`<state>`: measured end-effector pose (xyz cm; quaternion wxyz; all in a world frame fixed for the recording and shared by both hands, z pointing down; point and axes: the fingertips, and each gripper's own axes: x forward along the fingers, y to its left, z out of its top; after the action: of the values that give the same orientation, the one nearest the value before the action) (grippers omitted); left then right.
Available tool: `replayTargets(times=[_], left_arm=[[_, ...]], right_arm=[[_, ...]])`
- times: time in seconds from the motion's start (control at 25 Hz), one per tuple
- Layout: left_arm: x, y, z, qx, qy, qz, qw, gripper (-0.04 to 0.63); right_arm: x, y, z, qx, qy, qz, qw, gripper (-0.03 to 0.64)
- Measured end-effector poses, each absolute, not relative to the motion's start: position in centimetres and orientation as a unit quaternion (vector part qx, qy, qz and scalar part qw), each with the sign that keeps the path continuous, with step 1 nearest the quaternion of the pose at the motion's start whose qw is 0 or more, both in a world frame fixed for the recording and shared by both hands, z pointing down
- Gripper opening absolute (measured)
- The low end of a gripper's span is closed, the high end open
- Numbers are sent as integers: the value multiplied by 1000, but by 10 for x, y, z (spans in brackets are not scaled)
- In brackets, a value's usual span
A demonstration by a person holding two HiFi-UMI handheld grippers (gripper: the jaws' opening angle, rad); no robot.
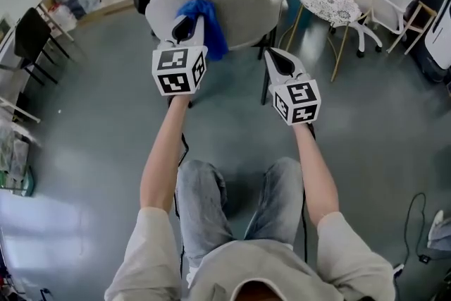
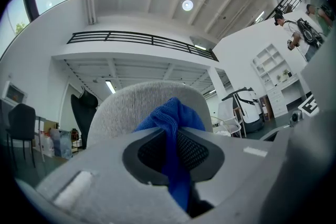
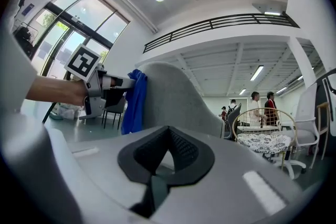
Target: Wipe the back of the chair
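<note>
One chair (image 1: 246, 7), one blue cloth (image 1: 209, 23). My left gripper (image 1: 187, 29) pinches the cloth at the chair's back; my right gripper (image 1: 276, 58) is pressed together, empty.

Blue cloth (image 2: 172, 119) soft-piled; chair back (image 2: 126, 107) grey woven fabric, matt; floor (image 1: 106, 123) glossy.

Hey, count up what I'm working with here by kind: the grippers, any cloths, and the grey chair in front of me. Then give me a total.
Grippers: 2 (left gripper shut on the blue cloth, right gripper shut and empty)
Blue cloth: 1
Grey chair: 1
Total: 4
</note>
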<state>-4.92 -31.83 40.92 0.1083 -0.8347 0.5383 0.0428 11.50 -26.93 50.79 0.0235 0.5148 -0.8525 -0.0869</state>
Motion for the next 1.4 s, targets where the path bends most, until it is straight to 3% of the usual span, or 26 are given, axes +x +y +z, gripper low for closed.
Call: replayTargets(times=[0.92,1.4], left_arm=[[-49,-354,596,-837,545,-43,15,38],[-37,-336,585,-848,527,-58,22,38]], right_arm=[[126,-295,615,524,-847,-21,87,2],[137,-288,569,531,-843,-52,64,2]])
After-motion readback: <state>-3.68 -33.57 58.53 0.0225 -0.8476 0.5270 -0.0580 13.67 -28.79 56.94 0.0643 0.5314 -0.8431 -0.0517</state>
